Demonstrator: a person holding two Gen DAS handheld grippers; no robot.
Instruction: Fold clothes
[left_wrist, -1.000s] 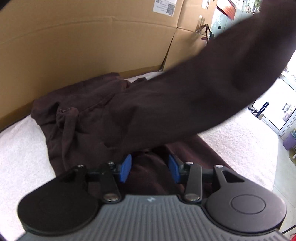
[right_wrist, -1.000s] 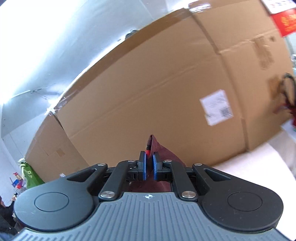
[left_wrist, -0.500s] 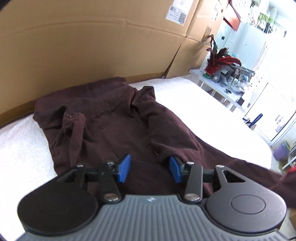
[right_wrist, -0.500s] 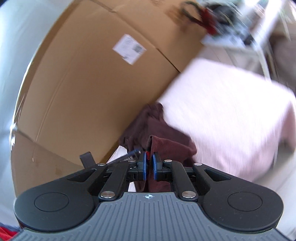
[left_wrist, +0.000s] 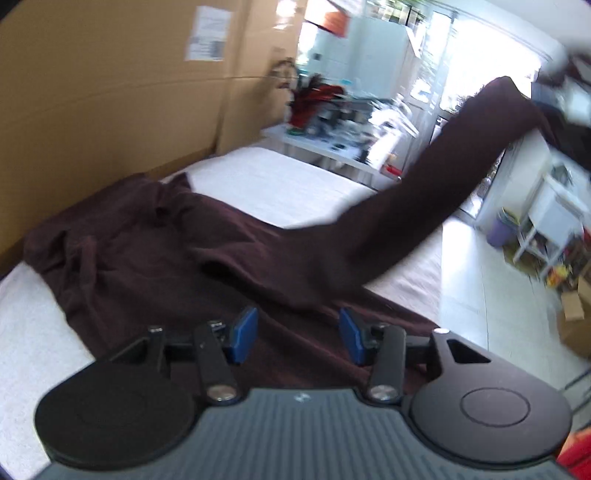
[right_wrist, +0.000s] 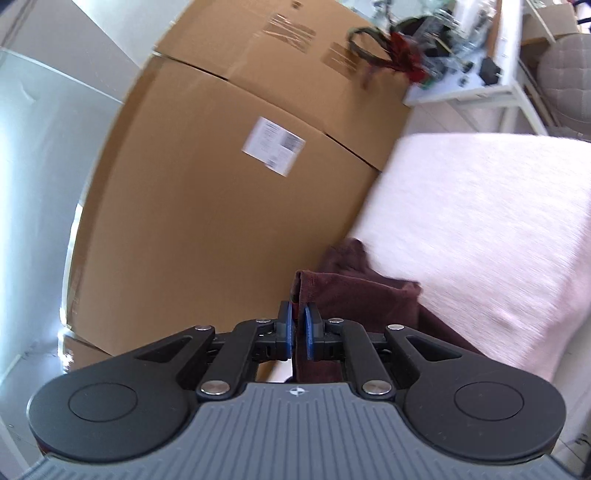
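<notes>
A dark maroon garment (left_wrist: 147, 251) lies crumpled on the white towel-covered table (left_wrist: 280, 184). One long part of the garment (left_wrist: 443, 166) rises off the table toward the upper right, pulled taut. My left gripper (left_wrist: 297, 332) hovers open just above the near part of the cloth, with nothing between its blue pads. In the right wrist view my right gripper (right_wrist: 297, 325) is shut on an edge of the maroon garment (right_wrist: 354, 291), which hangs from the pads down to the table (right_wrist: 480, 221).
Large cardboard boxes (left_wrist: 92, 92) stand along the table's far side, close behind the garment. A cluttered white side table (left_wrist: 332, 125) stands beyond the table's end. On the floor to the right are a purple bin (left_wrist: 504, 229) and a white rack (left_wrist: 554, 206).
My right gripper has swung back up and to the right, lifting the garment's long part off the table. The left view has turned rightward; the left gripper stays open over the cloth.
</notes>
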